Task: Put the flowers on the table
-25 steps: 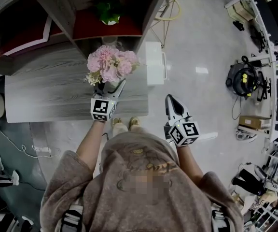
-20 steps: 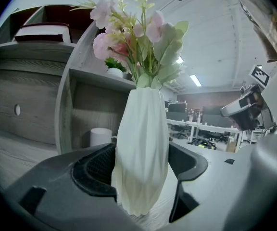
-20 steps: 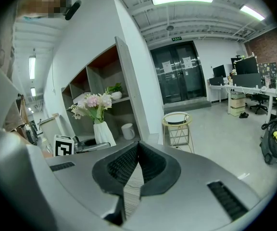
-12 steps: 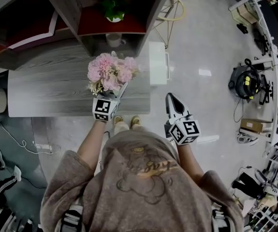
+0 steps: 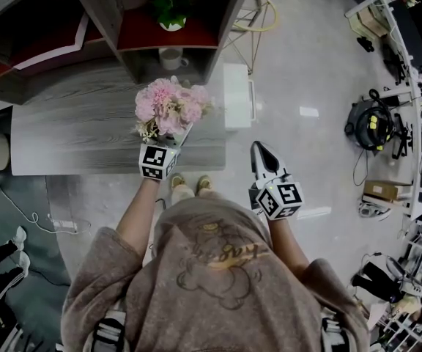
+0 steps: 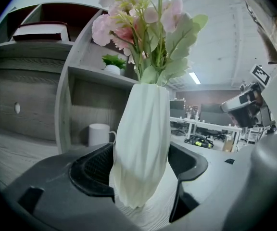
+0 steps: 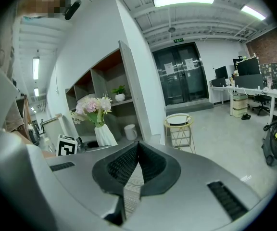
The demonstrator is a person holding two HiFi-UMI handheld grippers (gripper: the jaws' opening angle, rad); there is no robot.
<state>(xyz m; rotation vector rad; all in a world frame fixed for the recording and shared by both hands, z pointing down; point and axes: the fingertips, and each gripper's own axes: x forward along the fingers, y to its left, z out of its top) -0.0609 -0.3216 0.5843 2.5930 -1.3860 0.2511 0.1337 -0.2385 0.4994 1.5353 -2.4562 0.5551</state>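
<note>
Your left claw [image 6: 141, 179] is clamped on the lower body of the white ribbed vase [image 6: 142, 138], one jaw on each side, with the vase upright. The pink flowers [image 5: 168, 105] stand in it. In the head view the vase sits over the grey tabletop [image 5: 72, 138], close to the near edge and toward the right-hand corner.

The transport step looks complete, as the flowers are over the tabletop. The set-down is not confirmed. In the left gripper view the vase base appears just above or barely on the wood grain, but contact cannot be verified. Lowering until the base seats flat, releasing and withdrawing are left to do.

Your right claw [image 5: 264, 155] has its jaws pressed together and carries nothing. It hangs over the floor [image 5: 306, 64], off the right edge of the tabletop.
</note>
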